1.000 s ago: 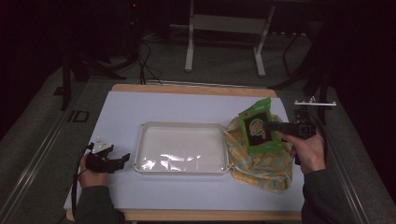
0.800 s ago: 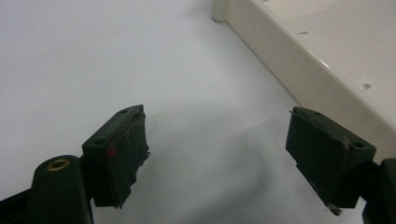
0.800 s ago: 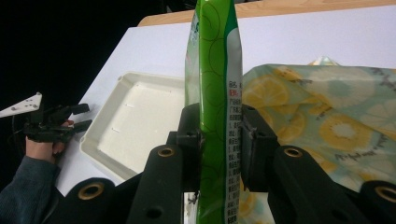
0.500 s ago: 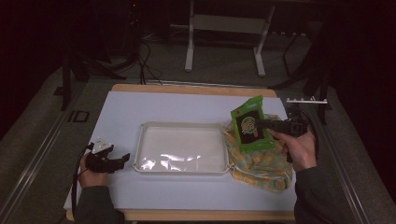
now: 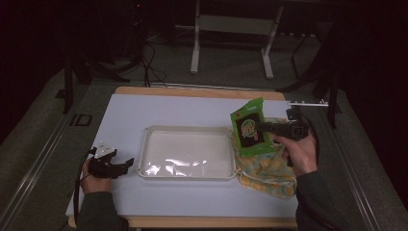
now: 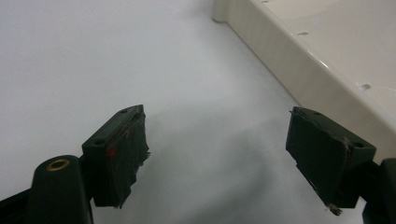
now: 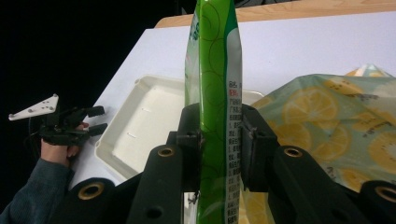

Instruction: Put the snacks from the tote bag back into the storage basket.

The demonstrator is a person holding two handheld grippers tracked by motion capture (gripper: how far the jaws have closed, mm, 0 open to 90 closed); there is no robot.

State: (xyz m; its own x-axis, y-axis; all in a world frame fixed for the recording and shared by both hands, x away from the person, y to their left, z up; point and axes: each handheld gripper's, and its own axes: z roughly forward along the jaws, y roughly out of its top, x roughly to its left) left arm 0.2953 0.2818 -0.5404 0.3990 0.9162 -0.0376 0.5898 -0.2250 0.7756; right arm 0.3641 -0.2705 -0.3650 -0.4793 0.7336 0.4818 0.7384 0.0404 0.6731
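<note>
Left gripper [image 5: 126, 165]: rests low on the white surface [image 5: 159, 113], just left of the tray, jaws spread wide with nothing between them — the left gripper view shows bare surface in the gap and the tray wall off to one side.

Tray [image 5: 185, 172]: cream, shallow, empty, lying between the two hands with its long side running left to right.

Green packet [image 5: 248, 127]: off the surface, standing upright and edge-on to the right gripper, its long axis near vertical; it hangs at the tray's right rim, partly over the fruit-print bag.

Right gripper [image 5: 263, 128]: clamped on the packet about midway up, jaws pinching its flat faces, seen plainly in the right gripper view.

Fruit-print bag [image 5: 267, 171]: lies flat on the surface just right of the tray, under the right hand [image 5: 300, 151].

Key relation: the tray lies directly left of the packet — my guess is a short leftward carry puts it inside, and the right hand is far nearer.
</note>
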